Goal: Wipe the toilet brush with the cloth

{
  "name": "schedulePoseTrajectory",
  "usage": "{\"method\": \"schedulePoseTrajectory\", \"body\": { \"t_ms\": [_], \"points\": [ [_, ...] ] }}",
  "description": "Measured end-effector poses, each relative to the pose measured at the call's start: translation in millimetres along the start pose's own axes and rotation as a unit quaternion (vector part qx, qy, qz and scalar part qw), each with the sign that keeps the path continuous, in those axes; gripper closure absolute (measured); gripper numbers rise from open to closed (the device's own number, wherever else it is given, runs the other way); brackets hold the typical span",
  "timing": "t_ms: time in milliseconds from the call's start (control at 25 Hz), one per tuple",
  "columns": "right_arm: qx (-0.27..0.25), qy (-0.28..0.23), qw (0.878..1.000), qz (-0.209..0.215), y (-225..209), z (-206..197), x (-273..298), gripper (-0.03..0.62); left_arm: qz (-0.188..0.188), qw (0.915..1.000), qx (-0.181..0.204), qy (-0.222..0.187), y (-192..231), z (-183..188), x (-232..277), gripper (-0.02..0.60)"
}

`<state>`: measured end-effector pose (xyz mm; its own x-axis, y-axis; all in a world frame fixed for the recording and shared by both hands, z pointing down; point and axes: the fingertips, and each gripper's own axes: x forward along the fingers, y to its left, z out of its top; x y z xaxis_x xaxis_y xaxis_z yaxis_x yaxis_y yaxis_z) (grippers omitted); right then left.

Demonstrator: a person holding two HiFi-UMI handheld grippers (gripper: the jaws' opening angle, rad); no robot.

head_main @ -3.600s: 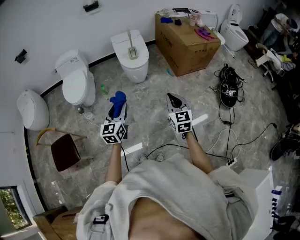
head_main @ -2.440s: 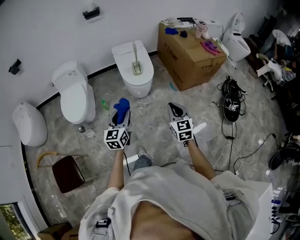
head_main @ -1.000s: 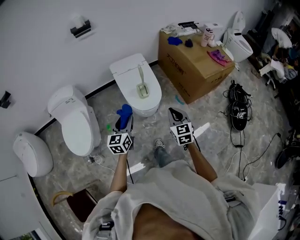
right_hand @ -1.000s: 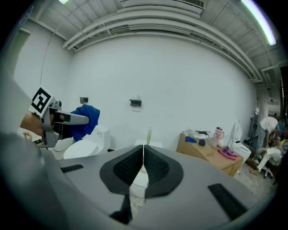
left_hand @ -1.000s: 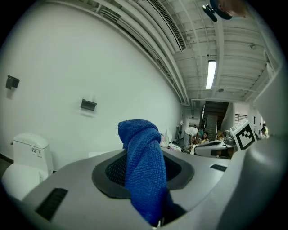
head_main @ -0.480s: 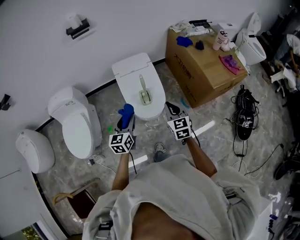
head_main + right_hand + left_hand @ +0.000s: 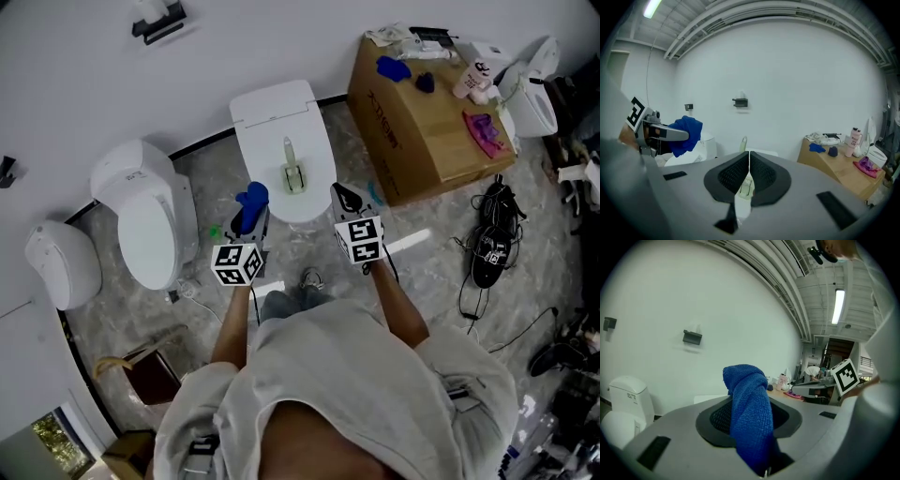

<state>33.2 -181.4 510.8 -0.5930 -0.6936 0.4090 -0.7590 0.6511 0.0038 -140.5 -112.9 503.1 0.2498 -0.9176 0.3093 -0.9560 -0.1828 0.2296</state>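
Left gripper [image 7: 248,221] is clamped on the blue cloth [image 7: 252,197], which bunches up above the jaws. Right gripper [image 7: 345,199] has its jaws pressed together with nothing between them. Toilet brush [image 7: 292,172] lies on the closed lid of the middle toilet [image 7: 277,117], just ahead of both grippers and apart from them. Second toilet [image 7: 145,220] sits left, cluttered cardboard box [image 7: 412,141] right, black cables [image 7: 489,246] on the floor beyond it.

The toilet brush [image 7: 292,172] lies on the lid of the middle toilet [image 7: 272,112], which stands against the wall. A second toilet [image 7: 141,225] stands to its left and a cardboard box [image 7: 412,141] to its right. The left gripper [image 7: 246,219], with the cloth [image 7: 251,199] in its jaws, and the right gripper [image 7: 345,198] hang side by side just before it.
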Motion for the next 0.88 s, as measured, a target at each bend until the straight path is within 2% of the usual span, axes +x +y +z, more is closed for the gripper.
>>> {"method": "schedulePoseTrajectory", "body": {
  "t_ms": [280,880],
  "points": [
    [0.013,0.014,1.0,-0.006,-5,-8,5,0.562,-0.012,0.9996,0.016,0.018,9,-1,23,0.419],
    [0.043,0.08,0.994,-0.067,-9,-59,2,0.562,-0.12,0.9914,0.046,0.028,-9,-1,108,0.419]
  ]
}}
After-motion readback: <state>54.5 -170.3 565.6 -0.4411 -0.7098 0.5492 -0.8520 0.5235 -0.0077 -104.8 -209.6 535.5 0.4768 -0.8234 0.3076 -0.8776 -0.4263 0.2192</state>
